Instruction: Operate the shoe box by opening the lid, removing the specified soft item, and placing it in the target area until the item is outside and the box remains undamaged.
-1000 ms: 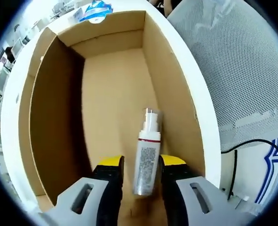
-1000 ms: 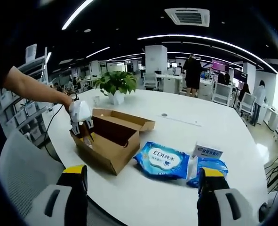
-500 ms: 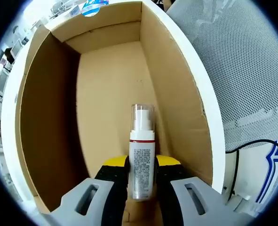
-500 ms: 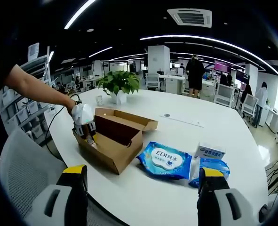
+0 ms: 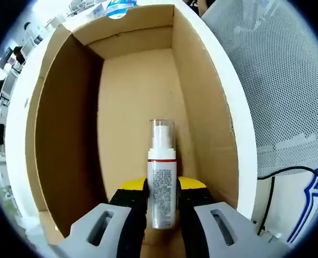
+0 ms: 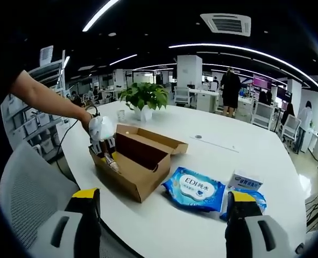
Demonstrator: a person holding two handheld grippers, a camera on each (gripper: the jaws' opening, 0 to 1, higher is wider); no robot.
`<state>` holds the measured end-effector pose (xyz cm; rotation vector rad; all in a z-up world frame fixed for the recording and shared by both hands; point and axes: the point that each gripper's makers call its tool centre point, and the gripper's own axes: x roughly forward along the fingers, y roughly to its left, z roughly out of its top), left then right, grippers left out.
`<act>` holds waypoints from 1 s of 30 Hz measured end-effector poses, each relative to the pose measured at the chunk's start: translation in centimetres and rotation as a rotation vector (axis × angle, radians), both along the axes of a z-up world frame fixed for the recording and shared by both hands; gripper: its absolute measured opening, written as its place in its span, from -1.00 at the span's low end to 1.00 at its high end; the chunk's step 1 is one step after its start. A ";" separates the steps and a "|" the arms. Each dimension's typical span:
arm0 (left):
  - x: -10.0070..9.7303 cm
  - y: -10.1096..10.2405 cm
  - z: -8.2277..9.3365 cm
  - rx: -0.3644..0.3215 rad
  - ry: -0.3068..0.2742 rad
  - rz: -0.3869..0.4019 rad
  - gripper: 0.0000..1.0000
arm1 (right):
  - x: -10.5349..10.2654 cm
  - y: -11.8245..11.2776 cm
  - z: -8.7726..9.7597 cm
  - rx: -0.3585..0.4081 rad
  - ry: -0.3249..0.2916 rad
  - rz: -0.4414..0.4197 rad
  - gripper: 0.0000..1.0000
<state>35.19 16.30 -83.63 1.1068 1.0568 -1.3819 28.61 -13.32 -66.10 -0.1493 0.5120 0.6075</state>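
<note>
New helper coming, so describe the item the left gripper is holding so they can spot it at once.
Look inside the open cardboard shoe box on the white table. Between the left gripper's yellow-tipped jaws is a slim pump bottle, white with a red band and clear cap.

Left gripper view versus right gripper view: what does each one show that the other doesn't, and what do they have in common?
The left gripper view shows the bottle's printed label, red band and clear cap, clamped between the left gripper's yellow-tipped jaws inside the box. The right gripper view shows the right gripper open, the blue wipes pack, a potted plant and the round table. Both show the open cardboard box and the mesh chair.
</note>
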 end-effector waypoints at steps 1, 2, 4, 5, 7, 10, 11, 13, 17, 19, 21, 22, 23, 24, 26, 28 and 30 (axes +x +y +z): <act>0.1 0.0 0.3 -0.003 -0.001 0.019 -0.62 | 0.0 0.1 0.0 0.000 -0.001 0.005 0.95; 0.2 0.0 0.4 -0.006 -0.003 0.036 -0.62 | -0.1 0.3 0.1 -0.002 -0.004 0.015 0.94; 0.3 0.1 0.9 -0.012 -0.006 0.058 -0.62 | -0.1 0.6 0.2 -0.002 -0.010 0.028 0.93; 0.4 0.2 1.1 -0.013 -0.008 0.062 -0.63 | -0.2 0.8 0.3 0.001 -0.015 0.038 0.92; 0.5 0.2 1.7 -0.020 -0.016 0.070 -0.63 | -0.2 1.1 0.4 0.005 -0.017 0.047 0.90; 0.6 0.0 2.7 -0.039 -0.024 0.084 -0.63 | -0.3 1.5 0.5 0.010 -0.022 0.061 0.89; 0.7 -0.2 3.2 -0.049 -0.030 0.086 -0.62 | -0.3 1.7 0.5 0.011 -0.023 0.066 0.89; 0.7 -0.5 4.0 -0.066 -0.036 0.089 -0.62 | -0.3 1.9 0.6 0.010 -0.026 0.073 0.88; 0.5 -1.3 5.7 -0.104 -0.046 0.089 -0.62 | -0.4 2.6 0.9 0.019 -0.043 0.100 0.82; 0.3 -1.7 6.3 -0.116 -0.050 0.081 -0.62 | -0.4 3.0 1.1 0.023 -0.052 0.115 0.78; 0.3 -2.1 6.9 -0.132 -0.064 0.071 -0.62 | -0.4 3.3 1.2 0.024 -0.060 0.127 0.75; 0.4 -2.4 7.5 -0.147 -0.083 0.061 -0.62 | -0.5 3.6 1.3 0.024 -0.065 0.137 0.73; 0.4 -2.7 7.8 -0.156 -0.091 0.057 -0.62 | -0.4 3.8 1.3 0.023 -0.066 0.142 0.71; 0.3 -2.9 8.1 -0.163 -0.092 0.057 -0.62 | -0.4 3.9 1.3 0.023 -0.066 0.144 0.70; 0.1 -3.2 8.7 -0.173 -0.100 0.044 -0.62 | -0.5 4.3 1.4 0.027 -0.067 0.154 0.69; -0.1 -3.5 9.2 -0.177 -0.108 0.029 -0.62 | -0.6 4.7 1.4 0.026 -0.076 0.170 0.65; -0.4 -3.7 9.5 -0.186 -0.110 0.021 -0.62 | -0.7 5.1 1.5 0.024 -0.080 0.185 0.62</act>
